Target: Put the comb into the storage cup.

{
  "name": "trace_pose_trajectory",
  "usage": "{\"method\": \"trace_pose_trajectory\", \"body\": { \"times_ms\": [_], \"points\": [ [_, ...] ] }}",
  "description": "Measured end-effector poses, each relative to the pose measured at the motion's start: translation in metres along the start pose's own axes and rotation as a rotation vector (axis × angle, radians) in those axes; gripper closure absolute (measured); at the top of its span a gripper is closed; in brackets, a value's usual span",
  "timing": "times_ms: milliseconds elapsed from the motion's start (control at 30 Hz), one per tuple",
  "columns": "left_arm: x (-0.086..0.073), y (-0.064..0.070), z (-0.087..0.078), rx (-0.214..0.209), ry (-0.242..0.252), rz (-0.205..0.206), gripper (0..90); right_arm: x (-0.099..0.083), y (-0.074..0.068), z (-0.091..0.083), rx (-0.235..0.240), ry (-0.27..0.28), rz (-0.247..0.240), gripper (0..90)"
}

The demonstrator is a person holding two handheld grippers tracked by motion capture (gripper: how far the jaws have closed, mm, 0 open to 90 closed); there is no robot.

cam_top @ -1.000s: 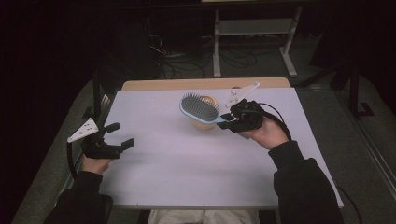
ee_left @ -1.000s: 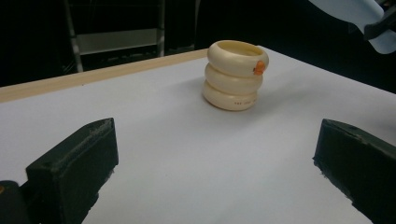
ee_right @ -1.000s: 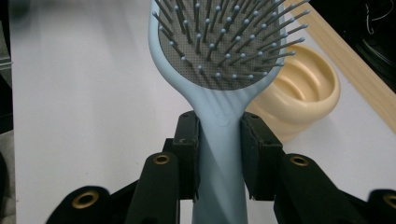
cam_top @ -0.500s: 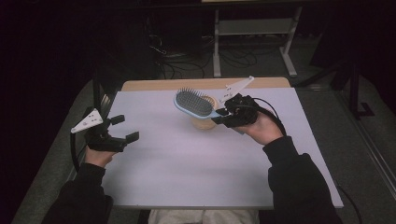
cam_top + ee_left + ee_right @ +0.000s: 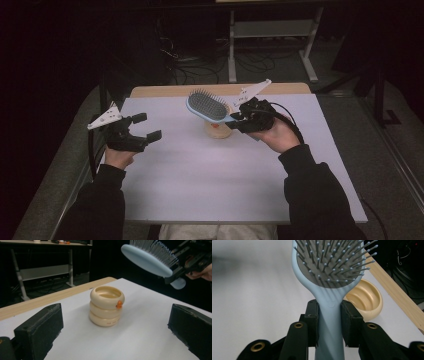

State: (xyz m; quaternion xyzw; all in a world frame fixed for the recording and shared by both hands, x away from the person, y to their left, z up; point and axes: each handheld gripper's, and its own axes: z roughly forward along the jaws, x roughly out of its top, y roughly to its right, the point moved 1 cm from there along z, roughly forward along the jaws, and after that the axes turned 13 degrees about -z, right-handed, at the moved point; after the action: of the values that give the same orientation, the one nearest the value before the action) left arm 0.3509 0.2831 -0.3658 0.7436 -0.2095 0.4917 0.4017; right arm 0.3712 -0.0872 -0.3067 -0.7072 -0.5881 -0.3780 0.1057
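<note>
Two tongs are at work over the white table [image 5: 200,185]. Right tongs [image 5: 243,119] are pinched on the handle of a light blue hairbrush [image 5: 207,106]; in the right gripper view the two black jaws press flat against either side of the handle just below the brush head [image 5: 329,262]. Held clear of the table, the hairbrush has its long axis running from the right tongs toward the person's left and slightly away in the high view, head end leading and tilted a little upward, with the grey bristle pad facing up. Its head hangs above and just beyond a cream ringed cup [image 5: 219,129] that stands upright on the table; the left gripper view shows the cup [image 5: 106,305] with a small orange knob on its side and the pale smooth back of the hairbrush [image 5: 147,261] well above it, not touching. Left tongs [image 5: 142,127] are spread wide with nothing between the jaws, held off the table near its left edge, well apart from the cup and aimed toward it.
</note>
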Motion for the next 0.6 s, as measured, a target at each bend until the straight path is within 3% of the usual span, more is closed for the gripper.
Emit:
{"method": "trace_pose_trajectory", "body": {
  "times_ms": [233, 600],
  "points": [
    [0.008, 0.001, 0.011, -0.011, 0.019, -0.024, 0.0, 0.006, 0.003, 0.004, -0.007, 0.006, 0.002, 68.3],
    [0.021, 0.011, 0.028, -0.036, 0.025, -0.026, 0.0, 0.019, 0.008, 0.009, -0.017, 0.038, 0.009, 68.3]
  ]
}}
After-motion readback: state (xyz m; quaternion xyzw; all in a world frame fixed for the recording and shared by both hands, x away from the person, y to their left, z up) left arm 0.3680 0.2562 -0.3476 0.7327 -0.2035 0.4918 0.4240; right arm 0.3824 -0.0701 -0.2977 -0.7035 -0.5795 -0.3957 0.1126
